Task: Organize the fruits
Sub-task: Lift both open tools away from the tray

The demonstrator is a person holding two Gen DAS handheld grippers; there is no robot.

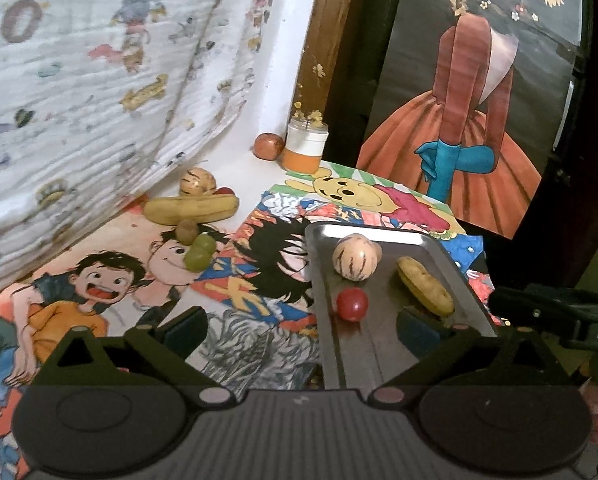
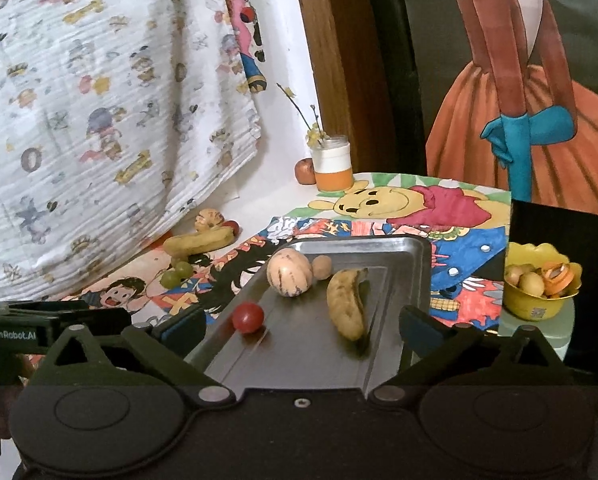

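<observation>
A metal tray [image 1: 463,276] [image 2: 403,256] holds a striped pale melon [image 1: 356,257] [image 2: 289,273], a red tomato [image 1: 352,304] [image 2: 248,317], a banana [image 1: 425,286] [image 2: 345,304] and a small brown fruit [image 2: 322,267]. On the cartoon mat to the left lie another banana [image 1: 191,209] [image 2: 199,242], a second striped melon [image 1: 197,182] [image 2: 209,218], a kiwi [image 1: 187,231] and green grapes [image 1: 199,254] [image 2: 177,274]. My left gripper [image 1: 299,328] is open and empty over the tray's near left edge. My right gripper [image 2: 299,326] is open and empty over the tray's near end.
A jar [image 1: 305,146] [image 2: 333,164] with a twig and an apple [image 1: 267,146] [image 2: 305,171] stand at the back by the wall. A yellow bowl [image 2: 539,304] with small fruits and peel sits to the right. A patterned cloth [image 1: 99,80] hangs at left.
</observation>
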